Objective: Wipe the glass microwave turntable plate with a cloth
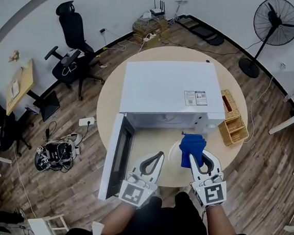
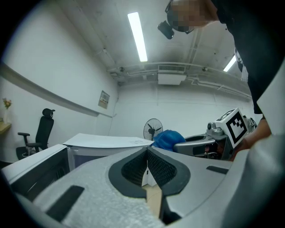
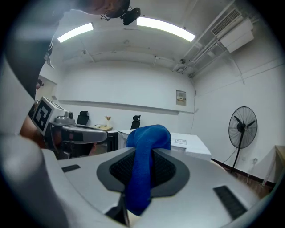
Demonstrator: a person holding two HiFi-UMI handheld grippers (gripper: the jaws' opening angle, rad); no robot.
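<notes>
Plainly, only the right gripper view shows the right tool (image 3: 141,153) clamping cloth (image 3: 146,136).

Round table (image 1: 109,103), pale wood top, stood on a wood-plank floor (image 1: 266,172). A white microwave (image 1: 165,88) sat across the middle and took up most of the top. Its door (image 1: 116,158) hung open past the front-left edge. Two wicker baskets (image 1: 232,120) sat side by side at the right rim, just beside the microwave. A glass plate (image 1: 173,152) showed on the bare front strip, partly hidden by a blue cloth (image 1: 191,148); flat or tilted could not be told.
</notes>
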